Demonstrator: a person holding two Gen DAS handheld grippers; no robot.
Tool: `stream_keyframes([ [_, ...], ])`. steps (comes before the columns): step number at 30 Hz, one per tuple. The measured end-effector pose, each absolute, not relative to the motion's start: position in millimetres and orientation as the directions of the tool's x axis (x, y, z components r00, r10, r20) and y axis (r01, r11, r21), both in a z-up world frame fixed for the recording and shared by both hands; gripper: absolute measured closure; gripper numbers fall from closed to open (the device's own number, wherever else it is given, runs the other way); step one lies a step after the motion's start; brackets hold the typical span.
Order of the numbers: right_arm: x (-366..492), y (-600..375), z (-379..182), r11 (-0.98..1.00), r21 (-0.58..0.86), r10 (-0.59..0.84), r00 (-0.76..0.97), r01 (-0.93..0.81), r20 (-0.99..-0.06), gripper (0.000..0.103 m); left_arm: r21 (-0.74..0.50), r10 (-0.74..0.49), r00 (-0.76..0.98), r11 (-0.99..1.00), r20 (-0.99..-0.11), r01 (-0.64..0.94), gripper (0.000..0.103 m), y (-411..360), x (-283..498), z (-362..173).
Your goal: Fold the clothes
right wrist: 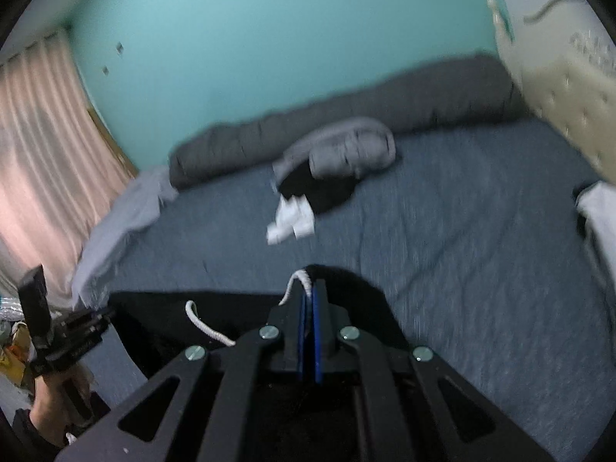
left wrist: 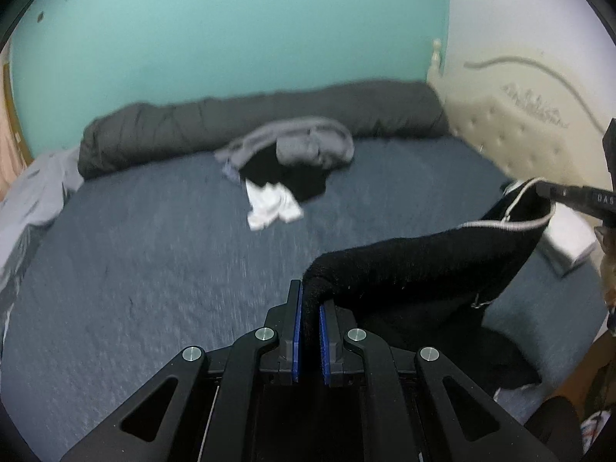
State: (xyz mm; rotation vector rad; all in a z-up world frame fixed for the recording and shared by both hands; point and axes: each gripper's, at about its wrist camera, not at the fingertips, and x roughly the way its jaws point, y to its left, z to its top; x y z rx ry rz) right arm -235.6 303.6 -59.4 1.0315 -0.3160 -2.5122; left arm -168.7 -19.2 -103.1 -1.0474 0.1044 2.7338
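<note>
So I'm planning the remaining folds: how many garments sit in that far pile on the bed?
3 visible: a grey garment at the back, a black one under it, and a white one nearest. More may be hidden underneath.

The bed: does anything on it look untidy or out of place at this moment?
Yes. A loose heap of grey, black and white clothes lies unfolded in the middle of the blue bed. The left gripper and right gripper hold the black garment between them.

White letters "DAS" stand on the right gripper [left wrist: 546, 192].
</note>
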Motion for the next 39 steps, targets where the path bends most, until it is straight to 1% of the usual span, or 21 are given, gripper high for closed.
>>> stream_keyframes([
  [6, -254.2, 301.7, -141.9, -0.896, 0.36, -0.445, -0.526, 0.261, -0.725, 0.1, -0.014, 0.147, -0.65, -0.978, -0.745, -0.206, 0.095, -22.1, -196.5, -160.3],
  [14, -270.0, 292.6, -218.8, -0.89, 0.362, -0.446, -0.372, 0.276, -0.814, 0.1, 0.006, 0.105, -0.545, -0.98, -0.832, -0.199, 0.095, -29.8, -226.5, -232.5],
  [17, -271.8, 289.6, -240.0, -0.877, 0.393, -0.467, -0.298, 0.277, -0.832, 0.097, 0.016, 0.093, -0.503, -0.978, -0.859, -0.208, 0.094, -28.4, -233.6, -256.0],
  [20, -271.7, 290.6, -242.5, -0.867, 0.406, -0.482, -0.283, 0.29, -0.829, 0.096, 0.003, 0.101, -0.494, -0.979, -0.863, -0.205, 0.094, -29.5, -233.9, -267.0],
  [21, -271.6, 291.1, -240.5, -0.869, 0.395, -0.477, -0.29, 0.299, -0.83, 0.092, -0.004, 0.106, -0.495, -0.979, -0.862, -0.203, 0.093, -30.1, -233.5, -269.2],
  [22, -271.5, 291.8, -235.7, -0.87, 0.382, -0.471, -0.302, 0.311, -0.828, 0.084, -0.01, 0.114, -0.506, -0.979, -0.855, -0.204, 0.093, -30.4, -231.9, -265.7],
  [23, -271.4, 292.5, -230.9, -0.872, 0.368, -0.466, -0.315, 0.322, -0.827, 0.08, -0.017, 0.122, -0.516, -0.979, -0.848, -0.204, 0.093, -30.8, -230.3, -262.1],
  [24, -271.4, 291.3, -225.1, -0.873, 0.349, -0.459, -0.329, 0.341, -0.825, 0.073, -0.024, 0.131, -0.526, -0.978, -0.84, -0.205, 0.092, -31.0, -228.6, -258.3],
  [27, -270.8, 285.2, -209.1, -0.873, 0.285, -0.436, -0.37, 0.397, -0.82, 0.071, -0.055, 0.173, -0.571, -0.974, -0.802, -0.218, 0.087, -29.9, -224.0, -236.9],
  [29, -269.5, 278.3, -200.2, -0.87, 0.232, -0.416, -0.394, 0.435, -0.819, 0.067, -0.076, 0.199, -0.589, -0.971, -0.783, -0.227, 0.075, -26.9, -223.9, -224.3],
  [30, -268.8, 272.9, -197.4, -0.862, 0.216, -0.415, -0.395, 0.458, -0.82, 0.06, -0.088, 0.215, -0.599, -0.968, -0.772, -0.234, 0.071, -24.8, -222.3, -217.3],
  [31, -269.7, 267.7, -199.9, -0.857, 0.195, -0.405, -0.39, 0.477, -0.827, 0.056, -0.092, 0.224, -0.6, -0.966, -0.768, -0.243, 0.065, -21.7, -221.9, -213.2],
  [32, -270.6, 262.6, -202.5, -0.851, 0.174, -0.395, -0.385, 0.495, -0.834, 0.056, -0.095, 0.233, -0.602, -0.963, -0.764, -0.253, 0.063, -18.4, -221.6, -209.2],
  [34, -272.3, 252.3, -207.6, -0.837, 0.133, -0.373, -0.376, 0.531, -0.848, 0.056, -0.092, 0.243, -0.596, -0.958, -0.765, -0.272, 0.063, -9.6, -223.5, -206.8],
  [39, -276.3, 227.9, -220.6, -0.791, 0.022, -0.309, -0.368, 0.612, -0.877, 0.056, -0.087, 0.247, -0.567, -0.952, -0.786, -0.293, 0.062, 0.0, -238.7, -223.7],
])
